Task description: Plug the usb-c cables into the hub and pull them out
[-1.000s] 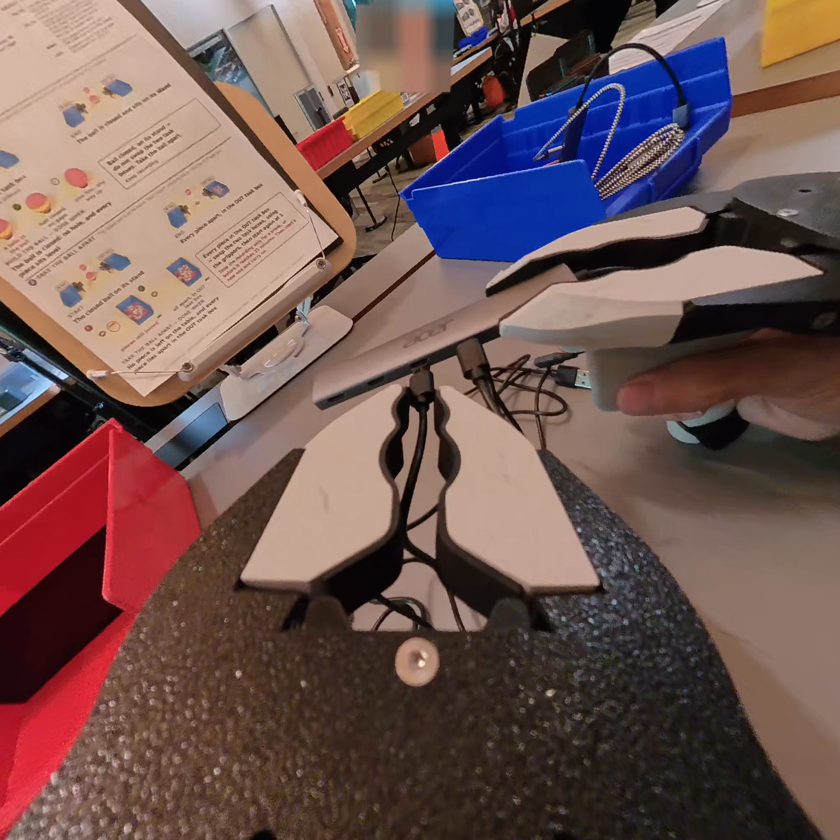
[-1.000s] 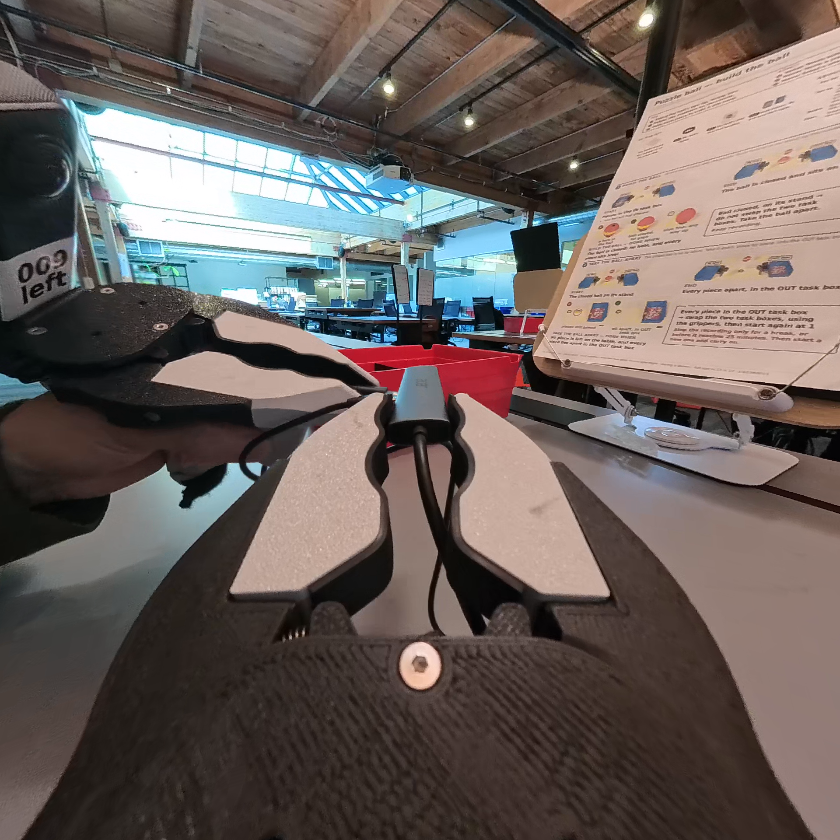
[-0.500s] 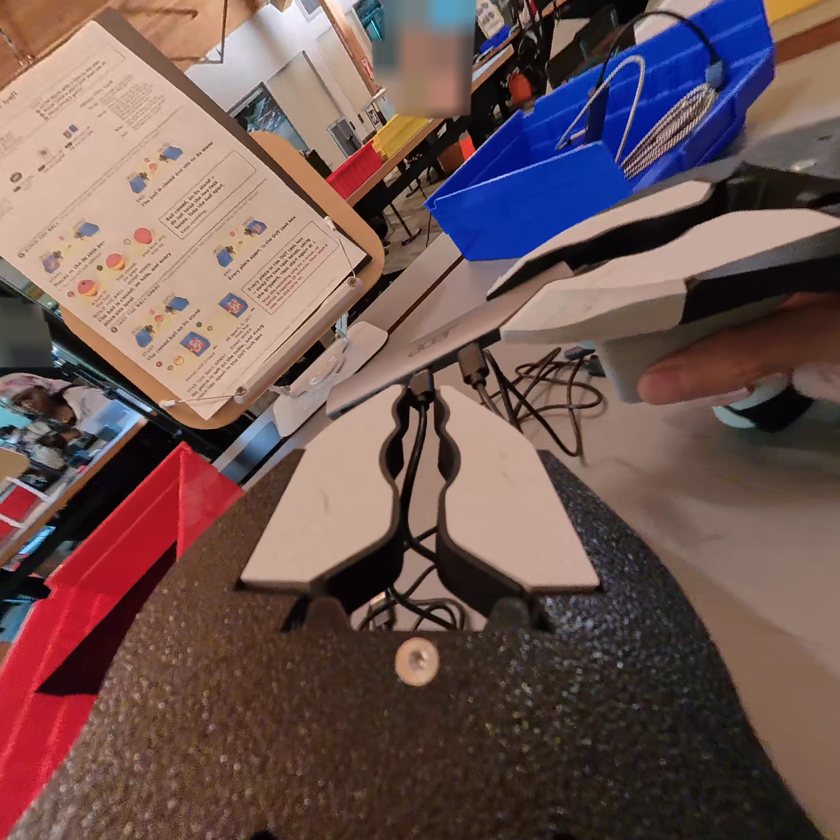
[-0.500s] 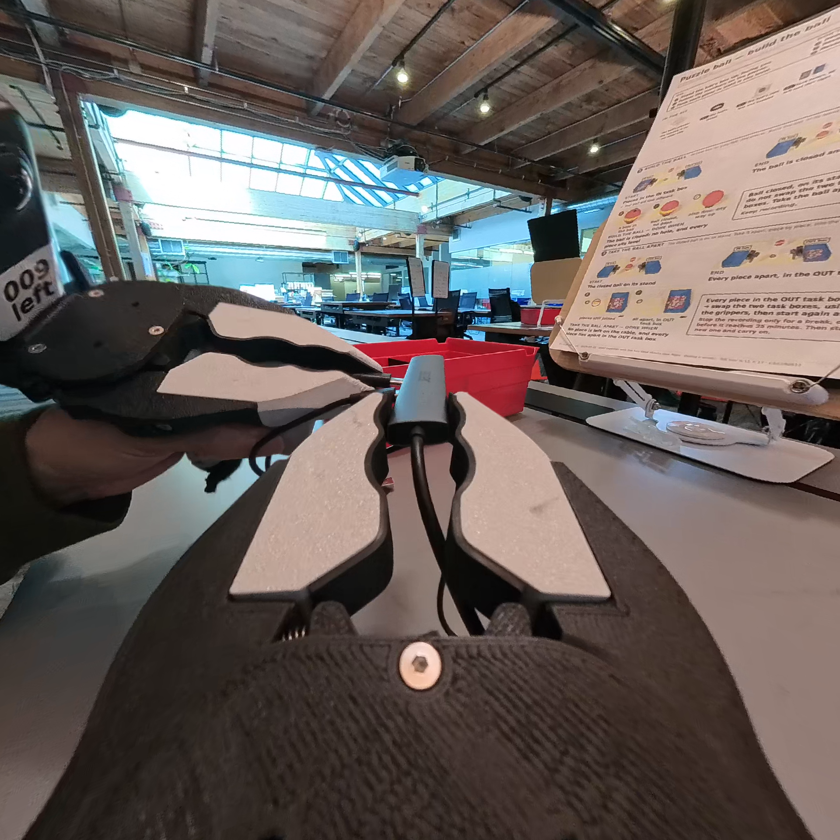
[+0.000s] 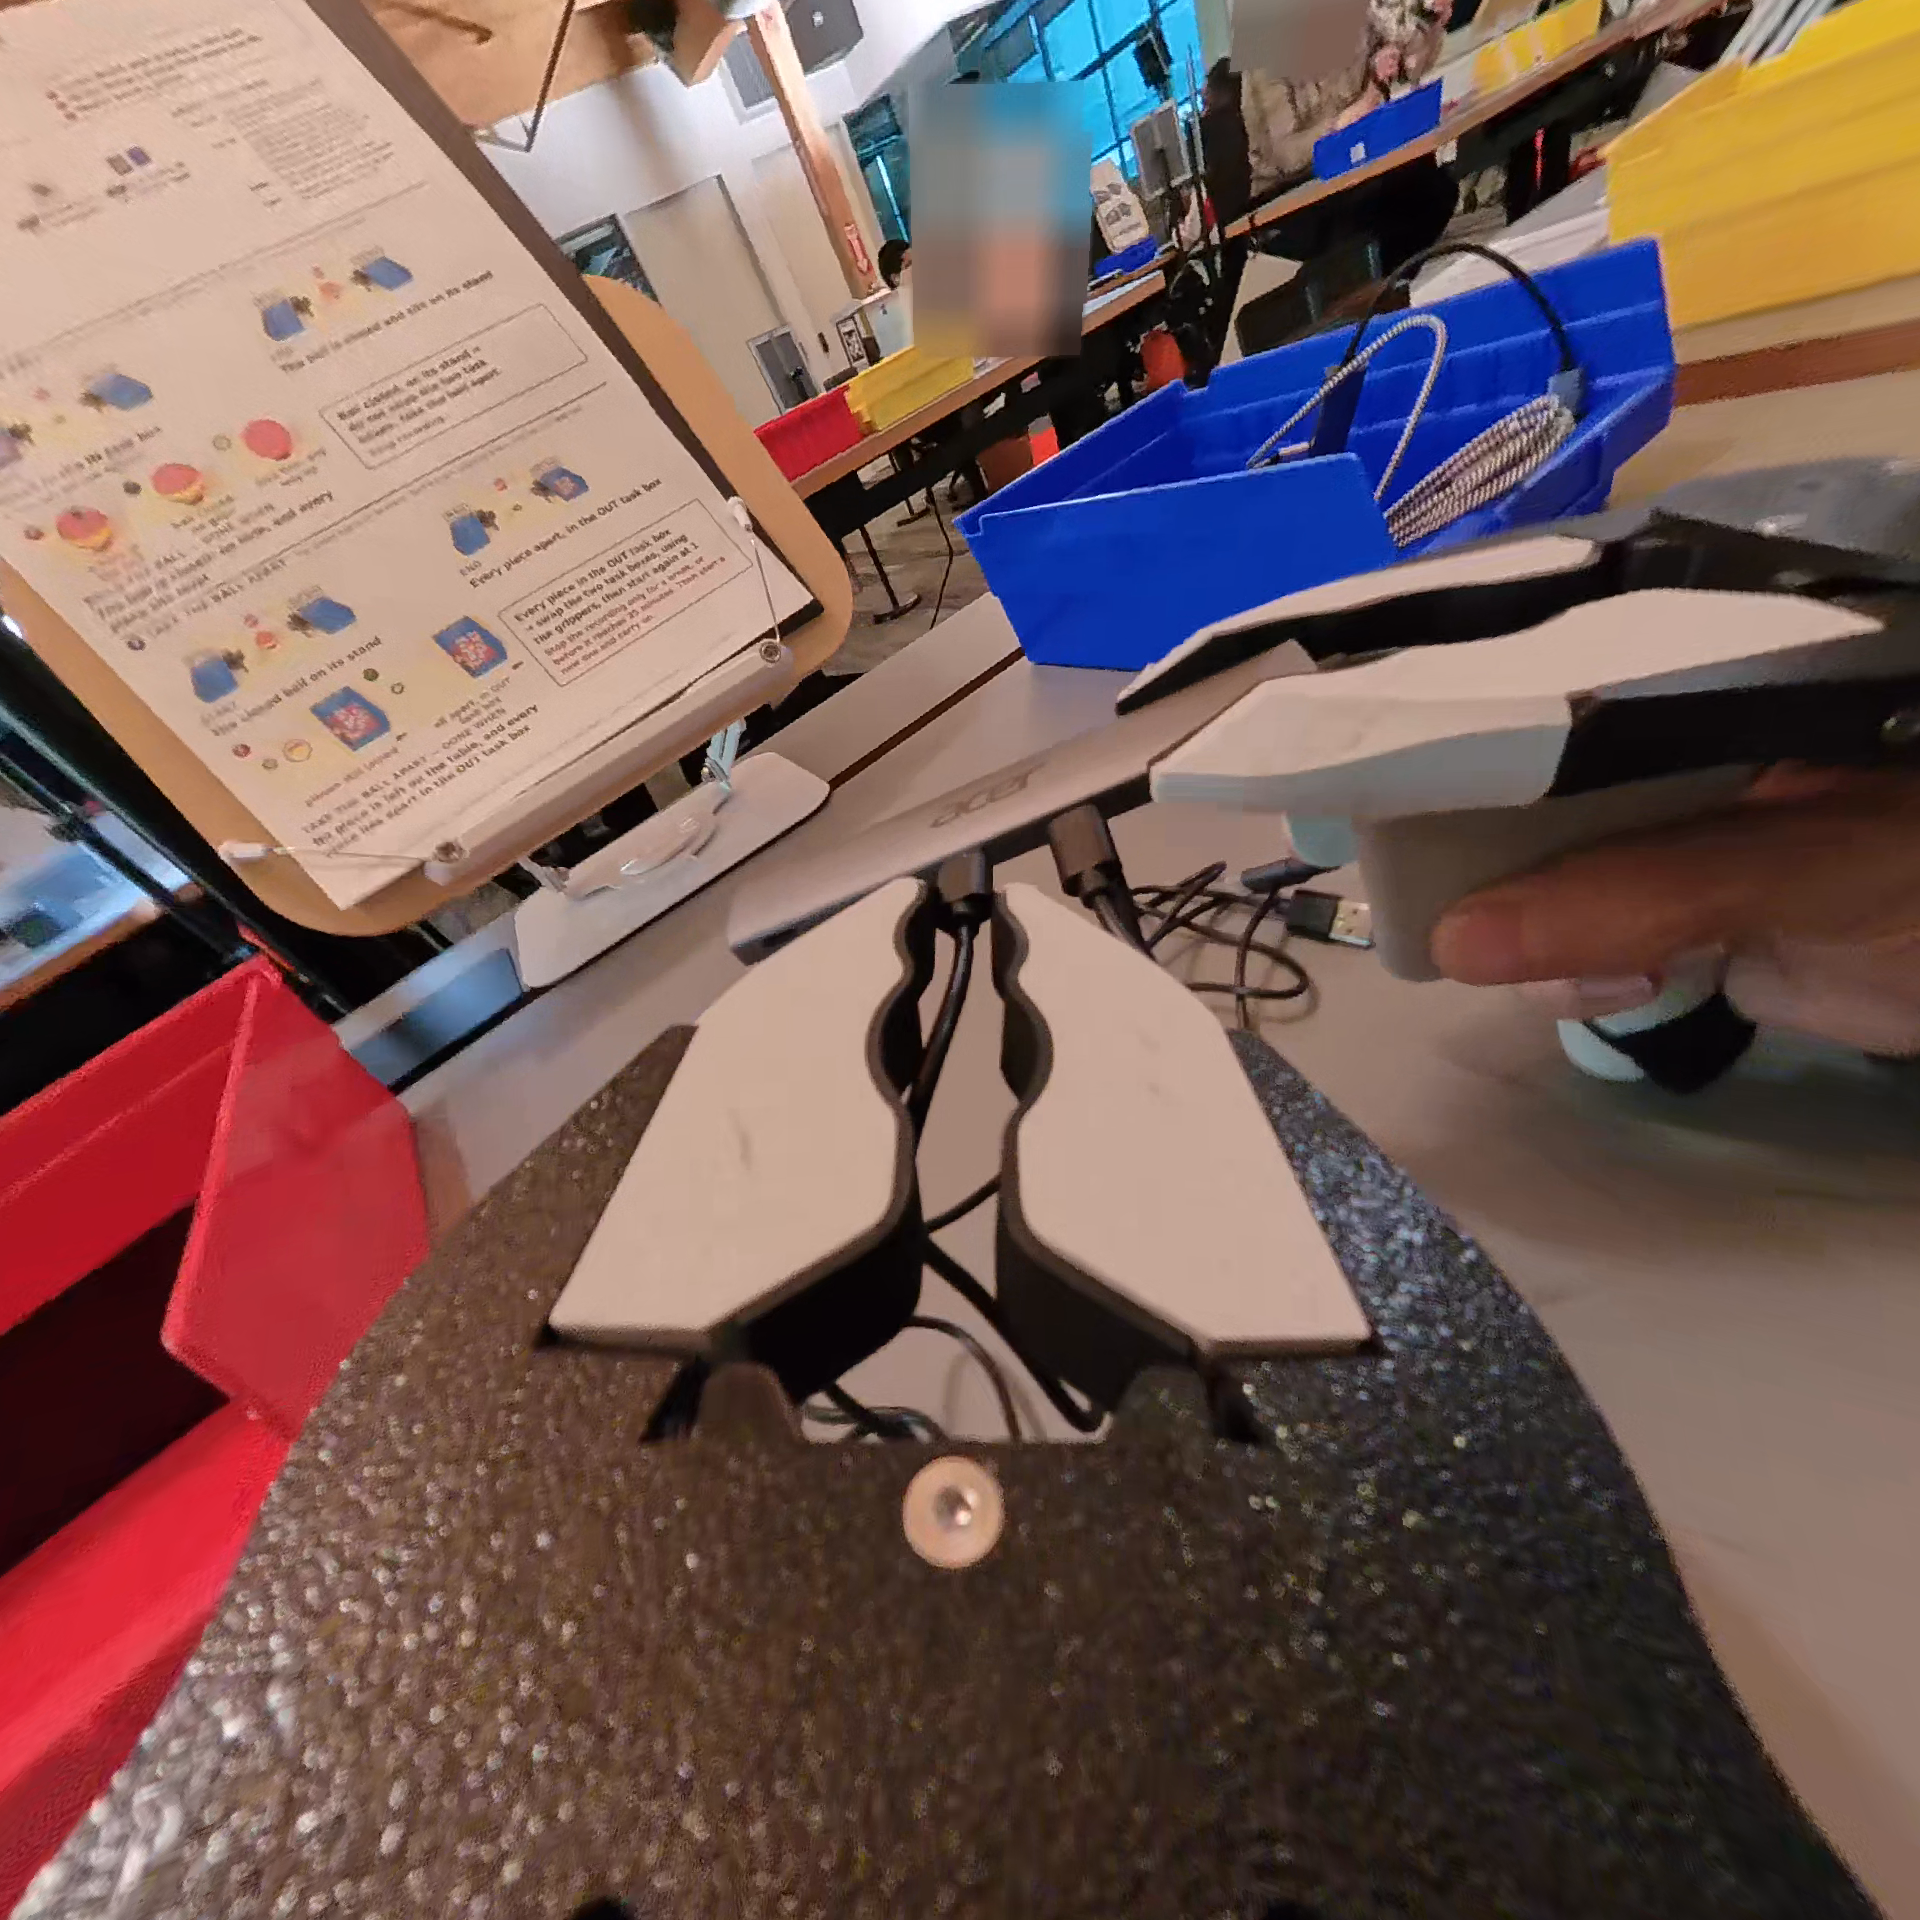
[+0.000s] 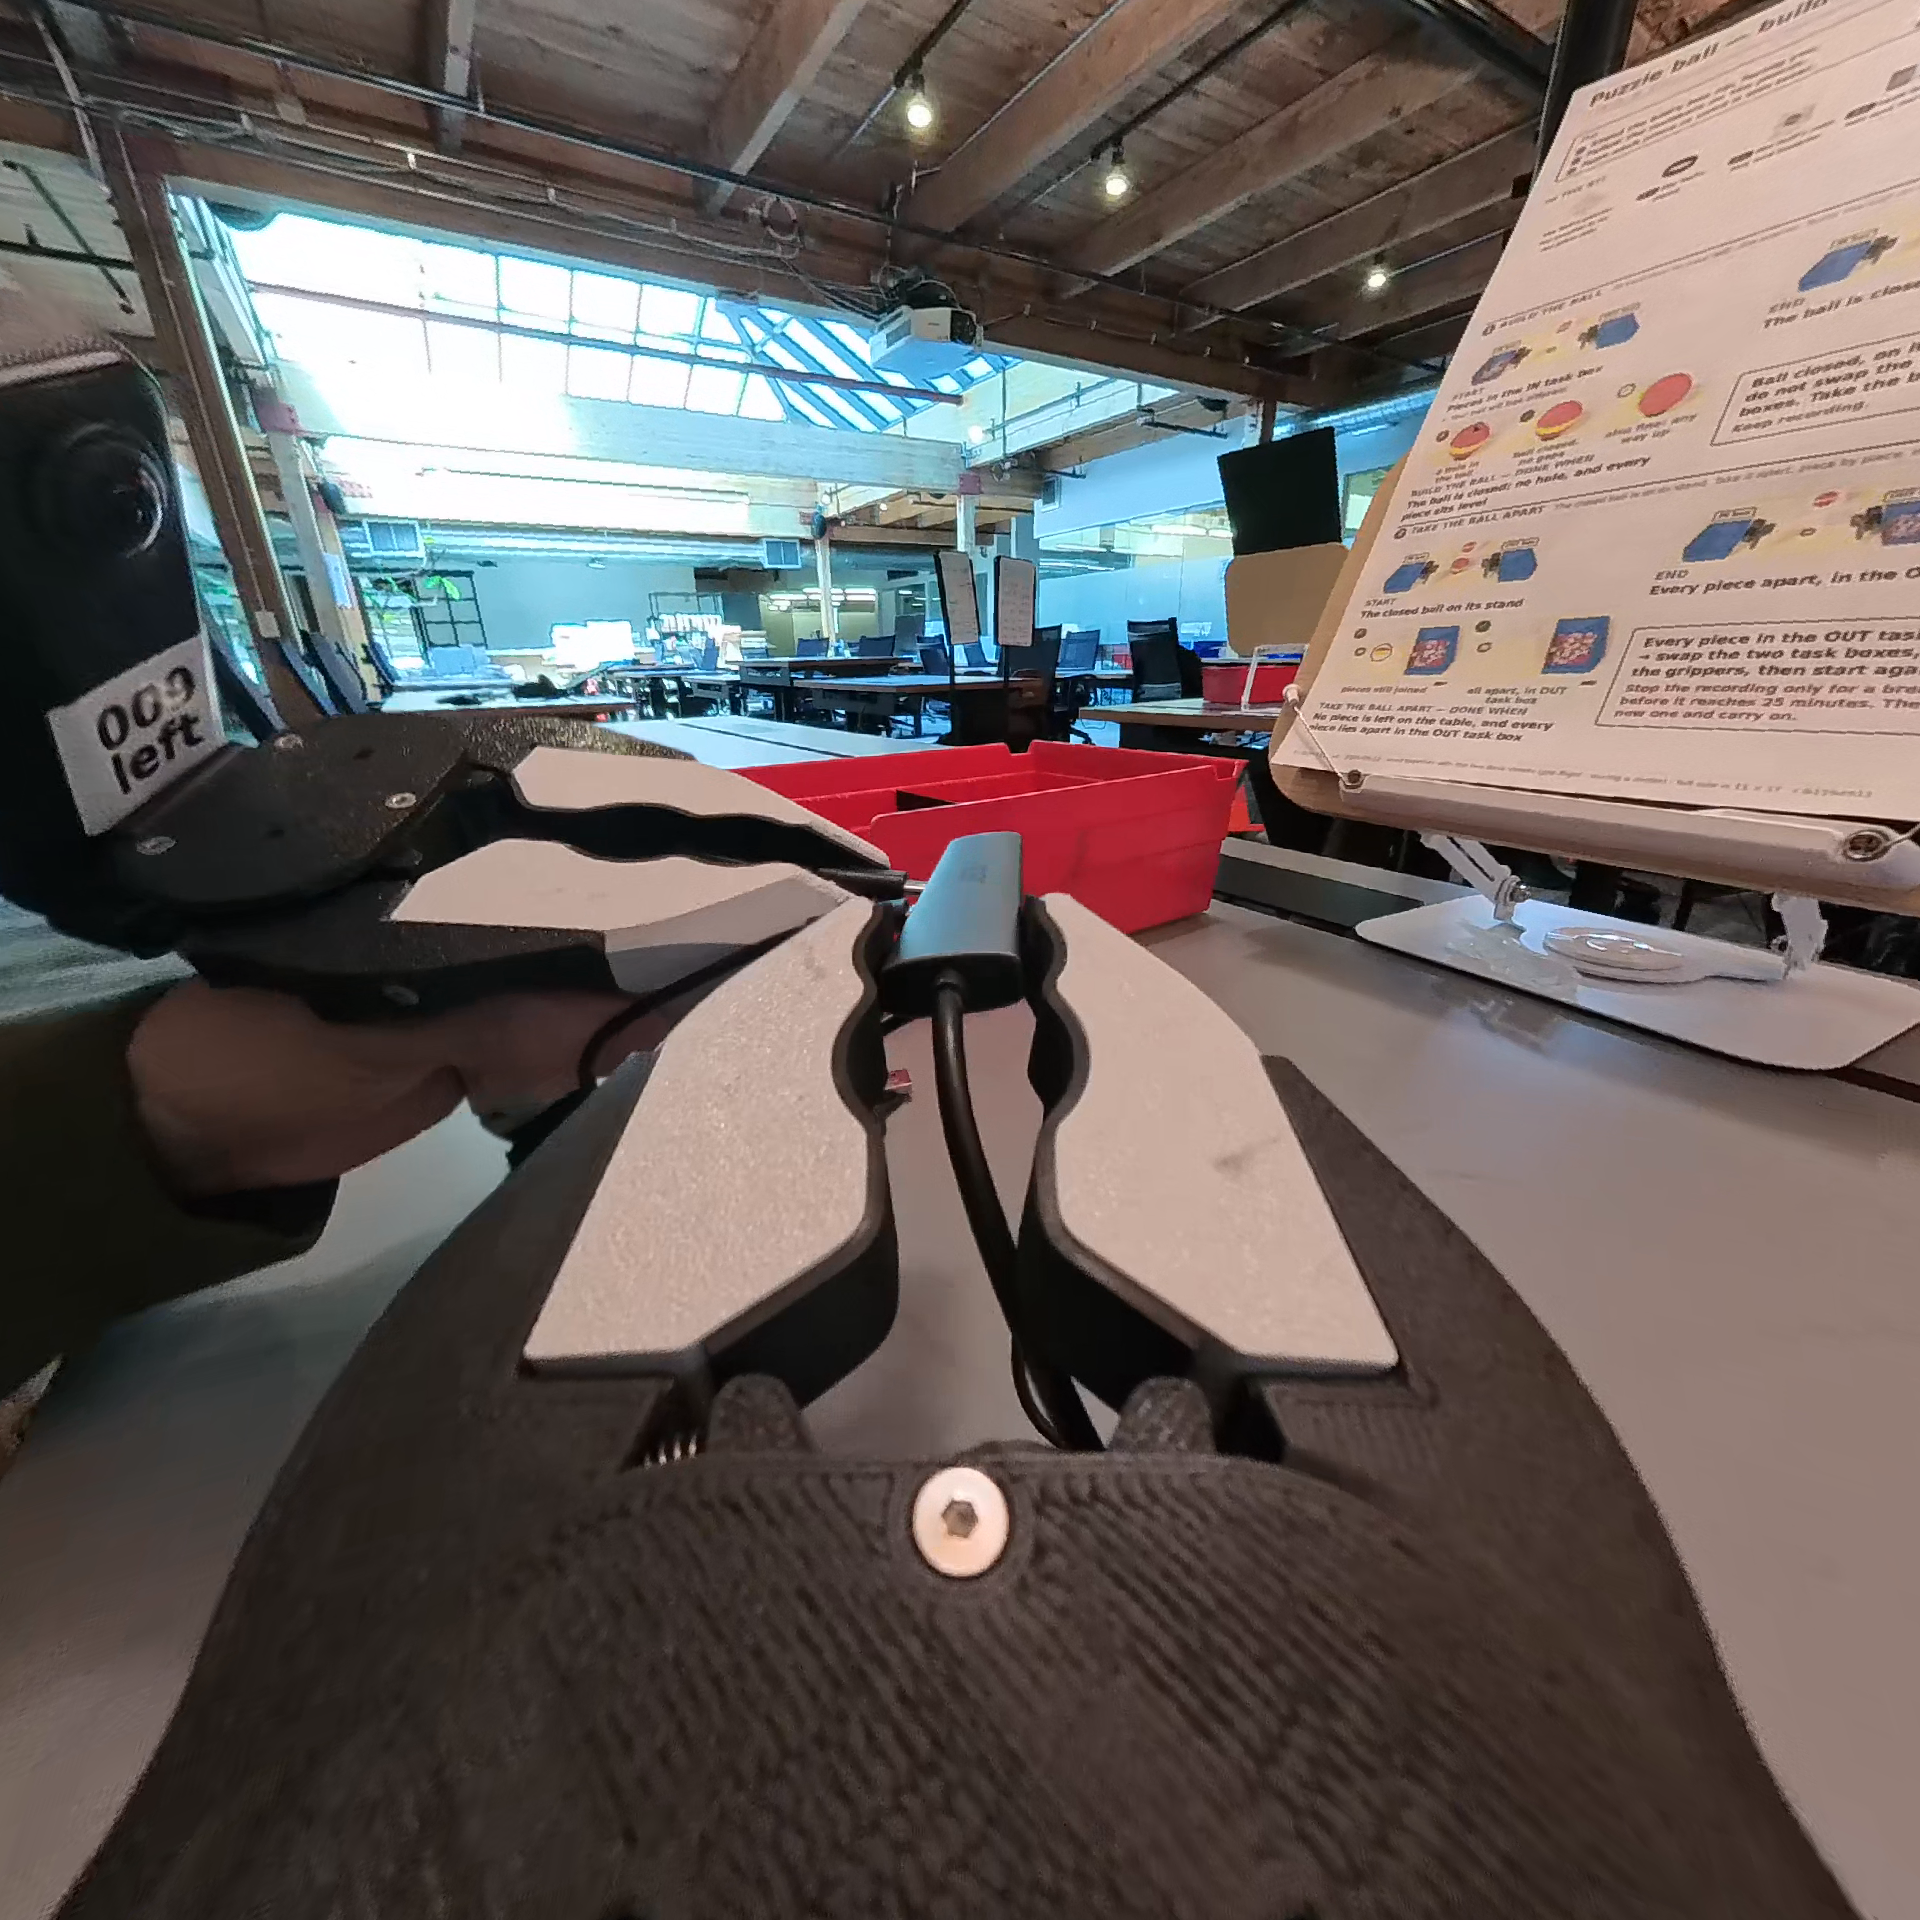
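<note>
My right gripper (image 6: 951, 914) is shut on one end of the slim grey hub (image 6: 971, 873) and holds it above the table; the hub's own black lead runs back between the fingers. In the left wrist view the hub (image 5: 987, 800) stretches left from the right gripper (image 5: 1148, 738). My left gripper (image 5: 961, 894) is shut on a black usb-c cable (image 5: 940, 1039) just behind its plug, which meets the hub's near edge; I cannot tell if it is seated. A second black plug (image 5: 1081, 862) sits in the hub beside it. The left gripper (image 6: 862, 883) also shows in the right wrist view.
Loose black cables (image 5: 1236, 935) lie on the grey table under the hub. A red bin (image 5: 208, 1195) stands at the left, and a blue bin (image 5: 1195, 540) holding braided cables at the back right. An instruction sheet on a stand (image 5: 364, 468) rises behind the hub. The gap from one gripper's tips to the other's is roughly 4 centimeters.
Both grippers have stayed shut and lifted and tilted together. The hub's far end points higher in the right wrist view. The left wrist view looks more upward.
</note>
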`<state>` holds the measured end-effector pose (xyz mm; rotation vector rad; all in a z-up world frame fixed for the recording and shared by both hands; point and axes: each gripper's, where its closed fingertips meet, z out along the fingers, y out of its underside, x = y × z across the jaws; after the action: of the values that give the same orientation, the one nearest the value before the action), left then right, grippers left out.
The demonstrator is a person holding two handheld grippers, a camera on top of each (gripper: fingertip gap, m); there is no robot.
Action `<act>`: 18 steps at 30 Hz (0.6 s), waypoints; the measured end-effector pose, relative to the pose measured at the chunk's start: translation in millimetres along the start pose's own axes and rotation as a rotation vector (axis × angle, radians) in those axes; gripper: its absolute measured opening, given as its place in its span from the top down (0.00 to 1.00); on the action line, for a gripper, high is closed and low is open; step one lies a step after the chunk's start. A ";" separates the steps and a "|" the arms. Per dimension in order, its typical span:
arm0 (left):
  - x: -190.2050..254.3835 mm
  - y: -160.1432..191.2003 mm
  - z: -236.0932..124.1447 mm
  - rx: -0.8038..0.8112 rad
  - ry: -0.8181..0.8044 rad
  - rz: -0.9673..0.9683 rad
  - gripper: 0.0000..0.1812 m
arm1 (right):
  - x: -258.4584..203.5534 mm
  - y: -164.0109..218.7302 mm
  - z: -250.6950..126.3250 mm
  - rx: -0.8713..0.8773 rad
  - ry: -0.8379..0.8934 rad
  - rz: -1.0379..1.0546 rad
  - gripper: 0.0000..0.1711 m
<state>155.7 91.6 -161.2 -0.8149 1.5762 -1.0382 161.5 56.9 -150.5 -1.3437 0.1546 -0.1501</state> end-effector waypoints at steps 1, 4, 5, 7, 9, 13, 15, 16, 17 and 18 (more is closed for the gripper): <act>0.8 -0.2 0.9 0.002 0.003 -0.042 0.95 | 1.0 -0.8 -0.6 0.007 -0.002 0.020 0.86; 2.0 -2.5 2.1 0.031 0.005 -0.143 0.95 | 2.2 -2.9 -1.9 0.026 -0.004 0.049 0.86; 2.2 -3.3 2.2 0.040 0.001 -0.148 0.95 | 2.4 -2.8 -1.8 0.026 -0.001 0.047 0.86; 2.8 -5.9 2.3 0.061 -0.003 -0.186 0.94 | 3.3 -4.3 -2.1 0.041 -0.002 0.062 0.86; 3.8 -9.0 2.5 0.078 -0.002 -0.267 0.94 | 4.0 -7.4 -3.4 0.072 0.010 0.055 0.86; 7.3 -11.0 3.8 0.080 0.028 -0.478 0.94 | 5.5 -10.9 -5.3 0.107 0.026 0.051 0.86; 7.5 -12.3 3.3 0.088 0.045 -0.529 0.94 | 5.1 -11.6 -5.6 0.113 0.031 0.039 0.86; 6.7 -12.5 2.6 0.093 0.042 -0.523 0.94 | 4.7 -11.3 -5.3 0.111 0.035 0.031 0.86; 6.1 -12.0 2.1 0.095 0.036 -0.505 0.94 | 4.2 -11.0 -4.9 0.109 0.036 0.026 0.86; 5.6 -11.6 1.5 0.096 0.027 -0.481 0.94 | 3.8 -10.9 -4.7 0.107 0.033 0.024 0.86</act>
<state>155.9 81.7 -152.8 -1.1480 1.3684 -1.4590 164.1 49.2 -141.0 -1.2324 0.1884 -0.1581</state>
